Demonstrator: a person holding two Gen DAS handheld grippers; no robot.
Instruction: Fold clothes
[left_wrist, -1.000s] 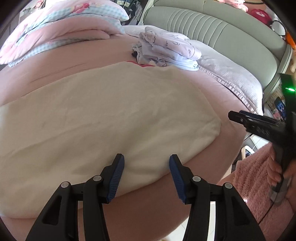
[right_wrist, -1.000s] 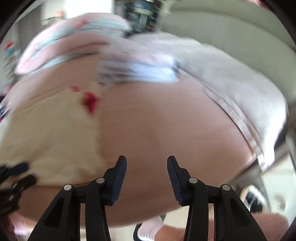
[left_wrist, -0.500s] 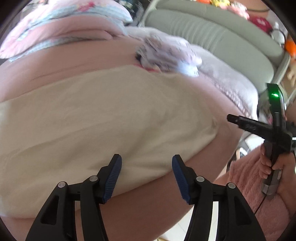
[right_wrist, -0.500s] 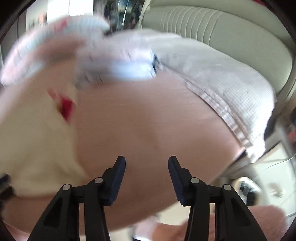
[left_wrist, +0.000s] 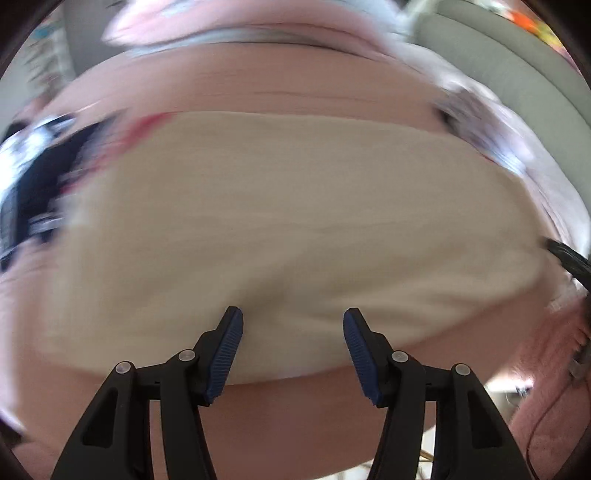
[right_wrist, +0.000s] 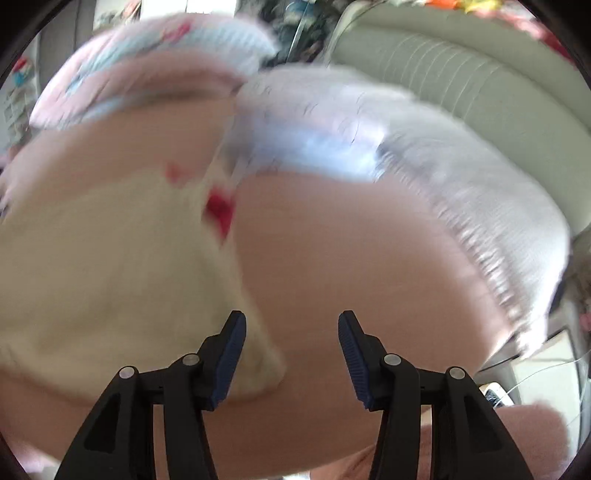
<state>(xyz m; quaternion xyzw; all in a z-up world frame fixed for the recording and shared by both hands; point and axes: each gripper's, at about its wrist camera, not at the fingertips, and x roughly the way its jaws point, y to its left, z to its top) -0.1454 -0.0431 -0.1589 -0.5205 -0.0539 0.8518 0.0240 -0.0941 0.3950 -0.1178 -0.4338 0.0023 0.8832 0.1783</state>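
Both views have swung leftward since half a second ago, so the cream garment (left_wrist: 280, 229) now fills the space ahead of the left tongs (left_wrist: 291, 343) and its right edge sits just before the right tongs (right_wrist: 290, 341). Each pair stands apart, holding nothing. One cream garment lies flat on the pink bed sheet (right_wrist: 351, 266). Beyond it are one pale printed clothes pile (right_wrist: 306, 129), a lilac pillow (right_wrist: 480, 177), a rolled quilt (right_wrist: 147, 74) and the green headboard (right_wrist: 480, 74). A dark, blurred heap (left_wrist: 33, 184) left of the left tongs cannot be identified. Motion blur smears everything.
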